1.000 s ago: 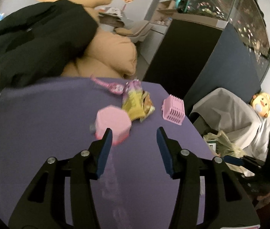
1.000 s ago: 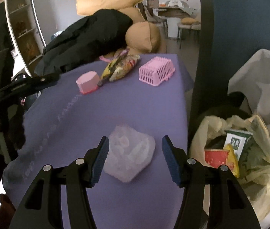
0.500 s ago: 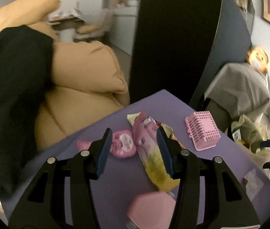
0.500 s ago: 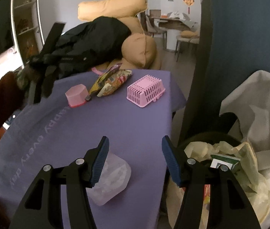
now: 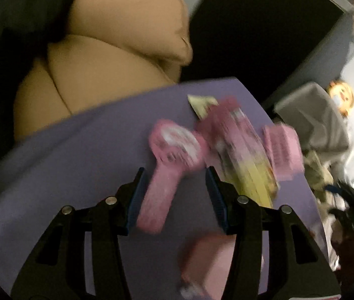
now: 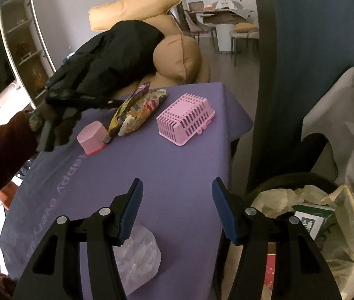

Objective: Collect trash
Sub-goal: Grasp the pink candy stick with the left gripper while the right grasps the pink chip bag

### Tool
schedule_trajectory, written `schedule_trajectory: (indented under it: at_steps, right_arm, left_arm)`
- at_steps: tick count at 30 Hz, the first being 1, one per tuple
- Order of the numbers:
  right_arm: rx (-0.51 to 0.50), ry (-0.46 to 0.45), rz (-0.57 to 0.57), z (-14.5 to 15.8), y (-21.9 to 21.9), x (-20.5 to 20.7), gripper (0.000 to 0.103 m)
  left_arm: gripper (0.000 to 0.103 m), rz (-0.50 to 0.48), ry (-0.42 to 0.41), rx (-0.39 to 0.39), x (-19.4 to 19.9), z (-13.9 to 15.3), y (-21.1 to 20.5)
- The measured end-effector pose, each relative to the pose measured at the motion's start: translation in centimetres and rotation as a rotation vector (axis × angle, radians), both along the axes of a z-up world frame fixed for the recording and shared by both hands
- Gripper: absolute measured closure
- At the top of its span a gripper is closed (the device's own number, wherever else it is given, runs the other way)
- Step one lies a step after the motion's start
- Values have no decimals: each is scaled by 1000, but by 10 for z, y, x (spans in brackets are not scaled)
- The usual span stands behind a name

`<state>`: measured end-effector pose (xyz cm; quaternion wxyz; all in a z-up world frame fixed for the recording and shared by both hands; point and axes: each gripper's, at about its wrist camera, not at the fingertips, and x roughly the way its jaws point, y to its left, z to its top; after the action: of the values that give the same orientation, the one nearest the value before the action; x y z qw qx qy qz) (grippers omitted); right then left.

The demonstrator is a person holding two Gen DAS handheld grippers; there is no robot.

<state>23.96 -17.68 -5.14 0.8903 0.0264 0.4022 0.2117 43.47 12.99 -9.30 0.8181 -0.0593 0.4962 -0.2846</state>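
The left wrist view is blurred. My left gripper [image 5: 177,190] stands open over the purple tablecloth [image 5: 77,165], and the handle of a pink paddle-shaped thing [image 5: 174,147] lies between its fingers without being pinched. Crumpled pink and yellow snack wrappers [image 5: 242,155] lie just right of it. From the right wrist, the left gripper [image 6: 107,103] reaches to the wrappers [image 6: 137,110], held by a gloved hand [image 6: 52,122]. My right gripper [image 6: 177,200] is open and holds nothing. A clear plastic container [image 6: 139,255] lies under its left finger. A trash bag [image 6: 339,212] gapes at the right.
A pink cup [image 6: 92,141] and an upturned pink basket [image 6: 185,122] sit on the cloth. Tan cushions [image 6: 177,57] and a black coat [image 6: 112,52] lie behind the table. A dark blue partition [image 6: 302,50] stands right of it. A green carton [image 6: 312,217] lies in the bag.
My left gripper has moved past the pink cup to the pink paddle-shaped thing and the wrappers at the far edge. The right gripper has drifted back; the clear container now lies lower left.
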Motion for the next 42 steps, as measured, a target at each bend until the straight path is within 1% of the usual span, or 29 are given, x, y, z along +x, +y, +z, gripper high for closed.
schedule_trajectory:
  at_steps: [3, 6, 8, 10, 11, 12, 13, 14, 15, 17, 18, 20, 22, 23, 24, 26, 28, 31, 34, 35, 36, 38, 39, 40, 42]
  right_arm:
    - [8, 9, 9, -4, 5, 2, 49]
    - [6, 14, 26, -4, 13, -1, 49]
    - [-10, 12, 38, -4, 18, -4, 49]
    - [-31, 12, 44, -3, 20, -5, 49]
    - [-35, 14, 45, -3, 21, -5, 49]
    - [-35, 15, 47, -1, 21, -4, 49]
    - [-31, 15, 48, 1, 22, -2, 49]
    - [-22, 15, 46, 5, 23, 1, 49]
    - [-16, 13, 42, 8, 24, 4, 49]
    - [-11, 8, 20, 14, 30, 14, 49]
    - [-7, 8, 12, 16, 35, 21, 49]
    - [-2, 4, 12, 20, 52, 36, 49]
    - [-15, -13, 26, 24, 72, 49, 49]
    - [-27, -21, 39, 24, 89, 61, 49]
    - [-30, -23, 44, 24, 97, 67, 50]
    - [-43, -28, 46, 22, 120, 90, 54]
    - [-61, -29, 34, 19, 144, 112, 55]
    - [-82, -10, 31, 11, 166, 132, 62]
    - [-167, -6, 27, 1, 184, 144, 64]
    - [-191, 3, 35, -4, 187, 147, 70]
    - [-188, 10, 49, -5, 187, 148, 75]
    - [-173, 14, 71, -1, 184, 145, 85]
    - [-159, 10, 75, 4, 180, 141, 88]
    - [-145, 3, 78, 10, 177, 138, 97]
    - [-129, -32, 79, 25, 167, 126, 97]
  left_arm:
    - [57, -14, -37, 49, -12, 1, -6]
    - [57, 31, -53, 73, -9, 1, -10]
    - [57, 70, -78, 120, -3, 2, -14]
    - [58, 85, -99, 166, 1, 2, -20]
    - [68, 95, -108, 195, 0, 3, -23]
    - [83, 108, -118, 230, -1, 3, -25]
    - [85, 129, -134, 281, -5, 4, -27]
    - [85, 147, -147, 307, -9, 5, -25]
    - [86, 172, -164, 312, -16, 9, -21]
    - [86, 216, -183, 279, -30, 17, -9]
    - [86, 243, -191, 250, -38, 23, -1]
    - [86, 317, -194, 151, -64, 37, 20]
    - [86, 372, -174, 77, -89, 46, 34]
    - [86, 385, -159, 39, -103, 48, 39]
    - [86, 388, -141, 0, -121, 50, 43]
    - [86, 370, -126, -33, -147, 51, 42]
    - [86, 338, -122, -37, -167, 48, 36]
    - [86, 329, -120, -20, -189, 39, 31]
    - [86, 339, -104, -7, -197, 27, 33]
    - [86, 343, -102, -8, -198, 24, 33]
    - [86, 350, -97, -11, -199, 21, 34]
    - [86, 360, -75, -29, -199, 16, 34]
    - [86, 360, -67, -34, -201, 14, 36]
    - [86, 360, -65, -33, -201, 14, 35]
    - [86, 363, -70, -28, -206, 16, 33]
